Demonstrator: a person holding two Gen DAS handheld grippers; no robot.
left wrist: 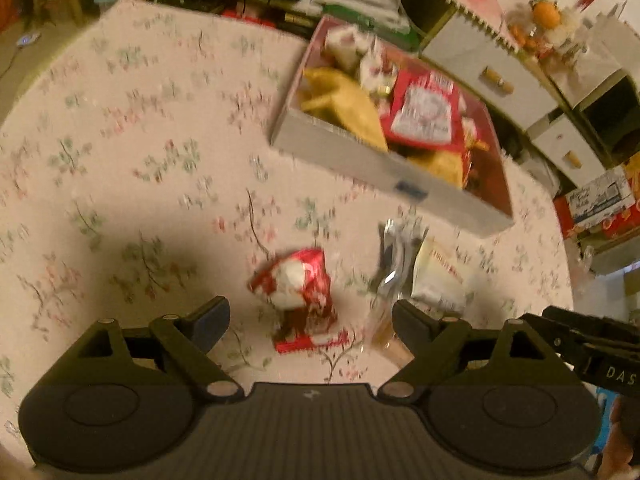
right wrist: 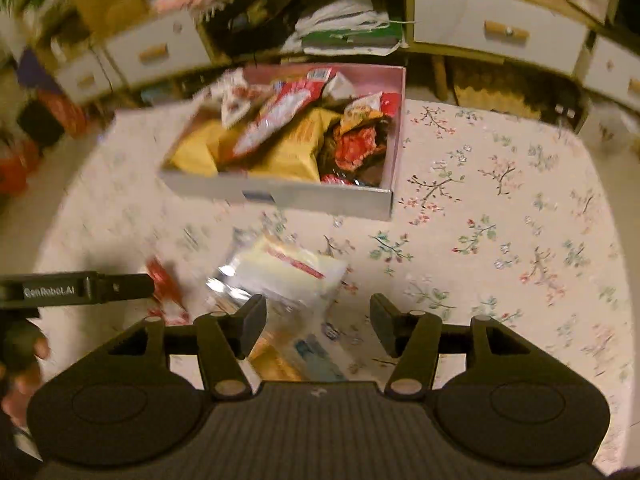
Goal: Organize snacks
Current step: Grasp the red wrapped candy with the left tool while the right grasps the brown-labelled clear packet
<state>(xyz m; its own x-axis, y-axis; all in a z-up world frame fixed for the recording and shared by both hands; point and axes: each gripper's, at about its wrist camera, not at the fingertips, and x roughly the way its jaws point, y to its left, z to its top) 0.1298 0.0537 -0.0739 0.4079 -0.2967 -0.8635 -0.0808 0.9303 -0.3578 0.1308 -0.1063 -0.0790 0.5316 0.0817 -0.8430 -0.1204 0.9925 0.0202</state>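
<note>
A grey cardboard box [left wrist: 372, 168] full of snack packs stands on the flowered table; it also shows in the right wrist view [right wrist: 320, 200]. A red and white snack pack [left wrist: 304, 296] lies on the cloth between the fingers of my open left gripper [left wrist: 310, 322]. A pale cream snack pack with clear foil [left wrist: 436, 276] lies to its right. In the right wrist view that cream pack [right wrist: 288, 276] lies just ahead of my open right gripper [right wrist: 318, 326], partly under the left finger [right wrist: 252, 324]. The red pack [right wrist: 166, 284] shows at the left.
The flowered tablecloth [right wrist: 500, 240] covers the table. White drawers [right wrist: 492, 36] and cluttered shelves stand behind the table. The right gripper's body [left wrist: 592, 348] shows at the left wrist view's right edge; the left gripper's arm [right wrist: 76, 290] shows in the right wrist view.
</note>
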